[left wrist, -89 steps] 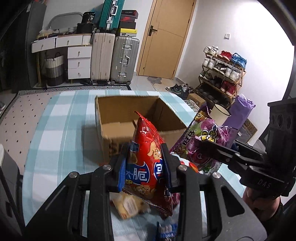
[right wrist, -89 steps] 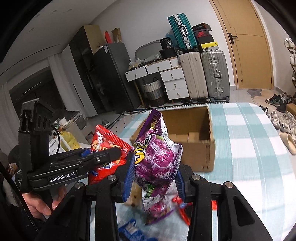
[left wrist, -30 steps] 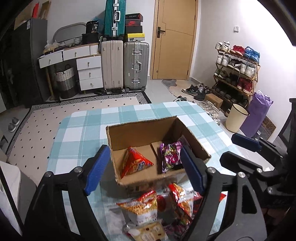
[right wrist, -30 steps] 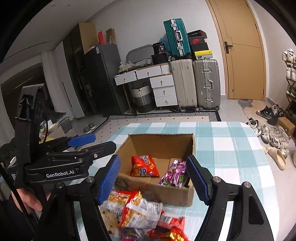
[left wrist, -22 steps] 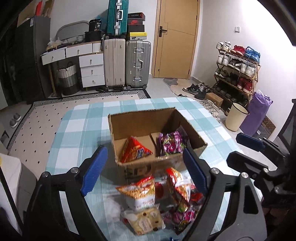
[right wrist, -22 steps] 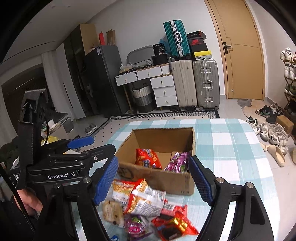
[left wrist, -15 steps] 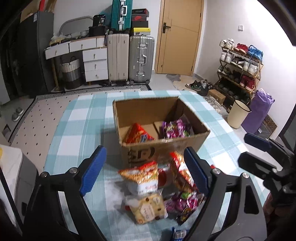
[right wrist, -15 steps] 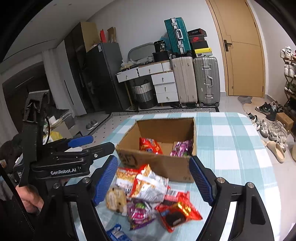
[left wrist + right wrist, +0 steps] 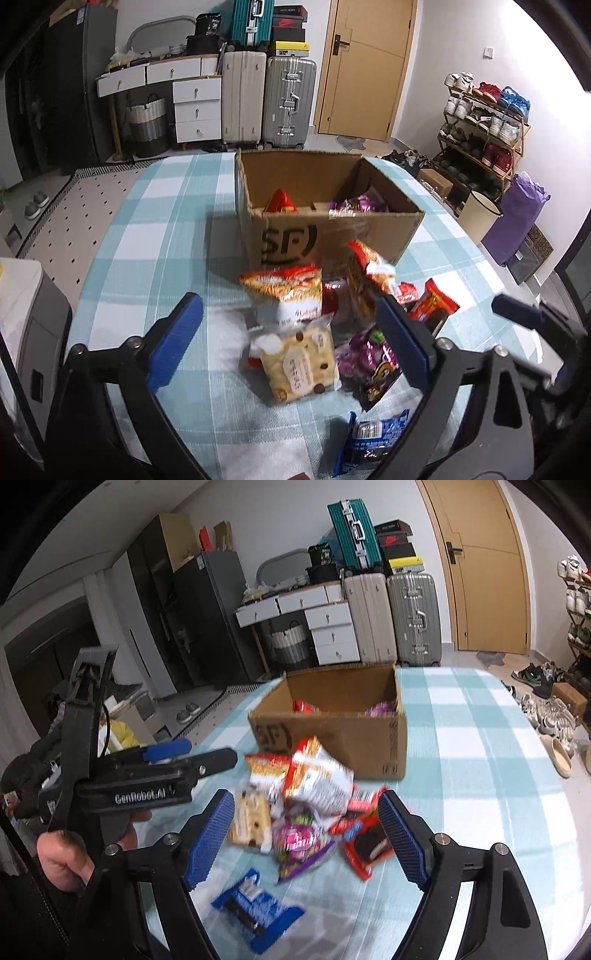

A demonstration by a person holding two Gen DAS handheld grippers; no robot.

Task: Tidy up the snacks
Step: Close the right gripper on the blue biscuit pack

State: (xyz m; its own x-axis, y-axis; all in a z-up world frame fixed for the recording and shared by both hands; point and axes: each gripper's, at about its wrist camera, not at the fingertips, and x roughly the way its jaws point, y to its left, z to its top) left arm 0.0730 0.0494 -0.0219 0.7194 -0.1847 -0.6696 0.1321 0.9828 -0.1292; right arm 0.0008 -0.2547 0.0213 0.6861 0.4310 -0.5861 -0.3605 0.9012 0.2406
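Note:
A cardboard box [image 9: 380,225] [image 9: 397,746] stands on the checked tablecloth with a red snack bag [image 9: 281,201] and a purple snack bag [image 9: 360,205] inside. In front of it lies a heap of snacks: an orange-and-white bag [image 9: 286,295], a pale biscuit pack [image 9: 295,363], a purple pack [image 9: 373,363], a red pack [image 9: 365,845] and a blue pack [image 9: 255,908]. My left gripper [image 9: 291,343] hovers over the biscuit pack, its jaws still opening, nothing pressed between them. My right gripper [image 9: 306,834] is open above the heap, holding nothing.
The table [image 9: 162,229] is round with a blue-and-white checked cloth. Beyond it stand suitcases [image 9: 266,99], white drawers [image 9: 195,107], a door [image 9: 365,66] and a shoe rack [image 9: 484,122]. A hand [image 9: 66,856] holds the left gripper's handle at the left of the right wrist view.
Both grippers let go of the red and purple bags, which now lie in the box. Both have pulled back and sunk toward the snack heap, and the left jaws have spread wider.

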